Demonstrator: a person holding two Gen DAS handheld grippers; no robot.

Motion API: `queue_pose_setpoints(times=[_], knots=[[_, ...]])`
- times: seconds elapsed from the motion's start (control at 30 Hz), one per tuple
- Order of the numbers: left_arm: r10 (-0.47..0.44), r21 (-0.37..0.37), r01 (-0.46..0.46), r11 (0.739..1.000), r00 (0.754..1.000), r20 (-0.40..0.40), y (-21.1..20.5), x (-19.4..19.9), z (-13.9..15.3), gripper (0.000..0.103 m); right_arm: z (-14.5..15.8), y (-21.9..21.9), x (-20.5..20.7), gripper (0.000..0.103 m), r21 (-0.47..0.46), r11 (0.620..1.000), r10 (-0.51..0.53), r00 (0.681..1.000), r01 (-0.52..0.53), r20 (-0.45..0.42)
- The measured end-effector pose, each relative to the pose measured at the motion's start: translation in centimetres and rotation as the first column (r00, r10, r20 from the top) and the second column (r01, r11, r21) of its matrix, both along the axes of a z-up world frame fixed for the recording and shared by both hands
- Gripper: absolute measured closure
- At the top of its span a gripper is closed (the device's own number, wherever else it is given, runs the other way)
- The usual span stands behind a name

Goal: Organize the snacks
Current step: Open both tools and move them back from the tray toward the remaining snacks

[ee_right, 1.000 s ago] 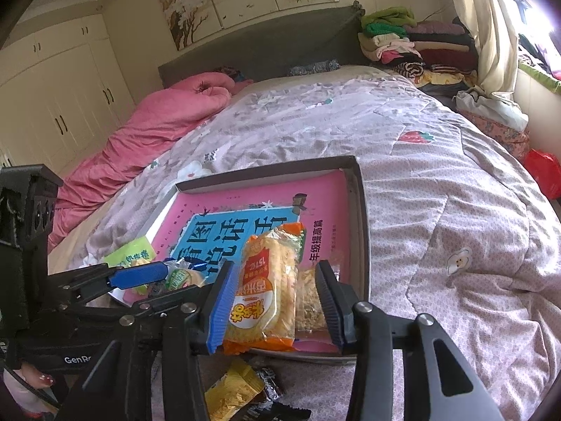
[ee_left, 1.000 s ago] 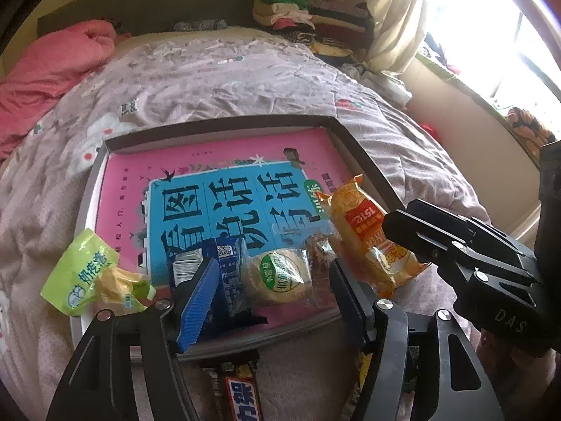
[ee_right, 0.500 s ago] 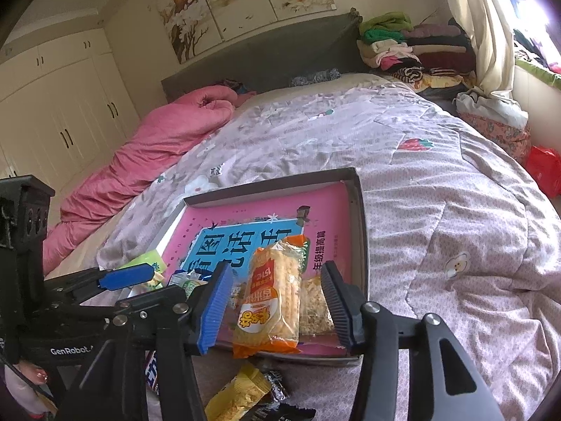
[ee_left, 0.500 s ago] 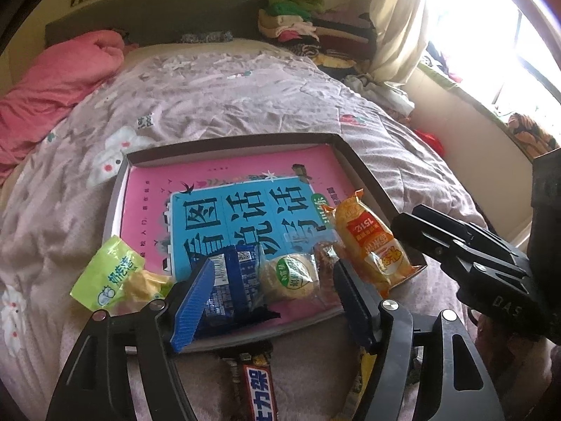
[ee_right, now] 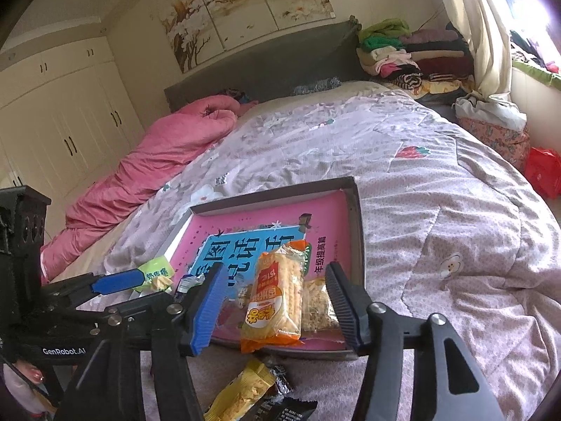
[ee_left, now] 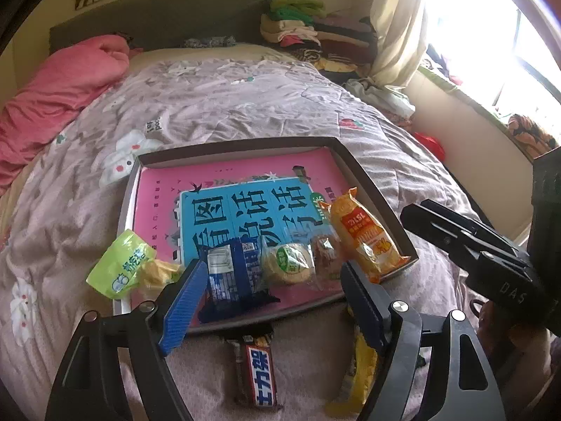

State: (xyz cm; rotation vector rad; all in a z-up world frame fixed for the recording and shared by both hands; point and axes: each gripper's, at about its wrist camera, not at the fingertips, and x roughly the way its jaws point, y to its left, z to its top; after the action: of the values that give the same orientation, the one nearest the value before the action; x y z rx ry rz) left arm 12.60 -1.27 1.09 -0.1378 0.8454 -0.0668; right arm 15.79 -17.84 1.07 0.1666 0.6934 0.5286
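Observation:
A shallow box (ee_left: 354, 166) with a pink and blue printed bottom lies on the bed. Along its near edge lie a blue packet (ee_left: 233, 273), a round green-labelled cake (ee_left: 289, 263), a brown snack (ee_left: 326, 254) and an orange packet (ee_left: 366, 235), also in the right wrist view (ee_right: 277, 296). A green packet (ee_left: 121, 263) rests on the box's left rim. My left gripper (ee_left: 273, 282) is open and empty above the near edge. My right gripper (ee_right: 273, 307) is open and empty, its jaws either side of the orange packet.
On the quilt in front of the box lie a brown chocolate bar (ee_left: 257, 372), a yellow packet (ee_right: 242, 393) and a black wrapper (ee_right: 280, 408). A pink duvet (ee_right: 147, 161) lies at the left. Folded clothes (ee_right: 403, 52) are stacked by the headboard.
Both grippers have drawn back and risen from the box, so it looks smaller and more of the bed shows. The orange packet lies in the box, no longer close between the right jaws.

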Motion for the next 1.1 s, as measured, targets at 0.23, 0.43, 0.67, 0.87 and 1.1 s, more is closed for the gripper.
queue_pose_setpoints(times=[0.23,0.43,0.67,0.87,1.1], knots=[[-0.016,0.002,0.016,1.0,1.0,-0.007,-0.5,-1.1,0.3,0.023,0.4,-0.3,-0.7,0.042,0.0,1.0,-0.007,1.0,0.007,0.014],[-0.034,0.005,0.034,0.999,0.999,-0.01,-1.2,-2.0,0.4,0.023,0.5,-0.7,-1.2,0.041,0.008,1.0,-0.019,1.0,0.019,0.01],[-0.059,0.013,0.06,0.998,0.998,-0.018,-2.0,-2.6,0.3,0.023,0.6,-0.8,-1.8,0.04,0.013,1.0,-0.024,1.0,0.023,0.008],[-0.074,0.013,0.074,0.997,0.997,-0.025,-2.4,-3.0,0.1,0.022,0.9,-1.2,-2.7,0.037,0.024,0.999,-0.034,0.999,0.034,0.017],[-0.086,0.008,0.086,0.996,0.996,-0.032,-2.7,-3.2,0.0,0.022,0.6,-1.4,-3.3,0.037,0.009,0.999,-0.032,0.999,0.032,-0.003]])
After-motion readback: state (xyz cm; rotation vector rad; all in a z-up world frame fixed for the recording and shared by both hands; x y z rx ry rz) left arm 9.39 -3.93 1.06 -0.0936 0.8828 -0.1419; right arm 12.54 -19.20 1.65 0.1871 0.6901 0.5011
